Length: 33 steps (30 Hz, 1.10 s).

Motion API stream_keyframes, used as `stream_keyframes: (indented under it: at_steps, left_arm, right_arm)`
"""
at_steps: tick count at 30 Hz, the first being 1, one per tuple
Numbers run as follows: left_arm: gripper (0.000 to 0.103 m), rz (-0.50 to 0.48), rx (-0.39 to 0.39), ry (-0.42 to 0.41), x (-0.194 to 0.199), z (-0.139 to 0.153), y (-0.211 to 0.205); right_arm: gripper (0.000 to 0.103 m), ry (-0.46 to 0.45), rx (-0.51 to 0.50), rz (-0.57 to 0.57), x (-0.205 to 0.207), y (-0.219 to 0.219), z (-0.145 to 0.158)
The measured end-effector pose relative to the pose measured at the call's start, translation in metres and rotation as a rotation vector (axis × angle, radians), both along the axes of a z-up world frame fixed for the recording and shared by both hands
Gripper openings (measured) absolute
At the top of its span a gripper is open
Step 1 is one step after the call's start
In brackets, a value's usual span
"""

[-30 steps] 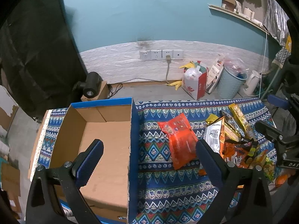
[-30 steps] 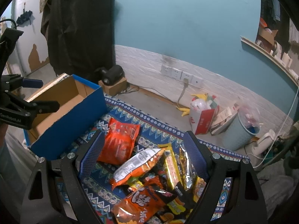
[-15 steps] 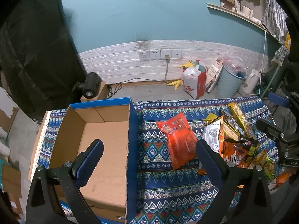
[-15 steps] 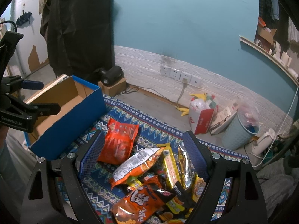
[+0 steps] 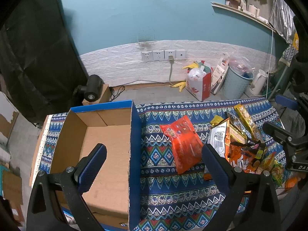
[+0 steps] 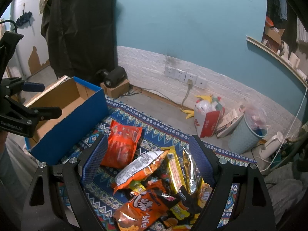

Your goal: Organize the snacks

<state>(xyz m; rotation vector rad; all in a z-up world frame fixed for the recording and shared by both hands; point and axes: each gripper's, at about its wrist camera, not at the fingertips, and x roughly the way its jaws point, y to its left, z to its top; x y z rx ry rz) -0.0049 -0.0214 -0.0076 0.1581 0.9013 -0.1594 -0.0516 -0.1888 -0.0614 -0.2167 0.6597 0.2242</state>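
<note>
An open cardboard box (image 5: 107, 144) with blue outer walls stands empty on the left of a patterned blue cloth (image 5: 163, 182); it also shows in the right wrist view (image 6: 73, 123). An orange-red snack bag (image 5: 182, 144) lies flat beside it, also in the right wrist view (image 6: 121, 144). A pile of snack packets (image 6: 163, 184) lies to its right, also in the left wrist view (image 5: 240, 140). My left gripper (image 5: 154, 159) is open and empty, straddling the box's right wall. My right gripper (image 6: 149, 154) is open and empty above the pile.
Behind the cloth are the floor and a teal wall with sockets (image 5: 163, 54). A red and white bag (image 5: 200, 84), a pale blue bin (image 5: 236, 84) and a white kettle (image 5: 257, 84) stand there. A black device on a small box (image 5: 92, 91) sits behind the cardboard box.
Both grippers have drifted slightly; the right one sits a little lower over the snack pile. Nothing was taken hold of or let go.
</note>
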Motion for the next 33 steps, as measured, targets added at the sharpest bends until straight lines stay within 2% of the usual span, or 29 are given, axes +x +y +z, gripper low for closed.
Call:
stream_keyframes:
  at_steps: [33]
  left_arm:
    - [0.100,-0.040,0.040,0.022,0.007,-0.007,-0.030]
  right_arm:
    - [0.084,0.016,0.034,-0.032,0.000,-0.023,-0.006]
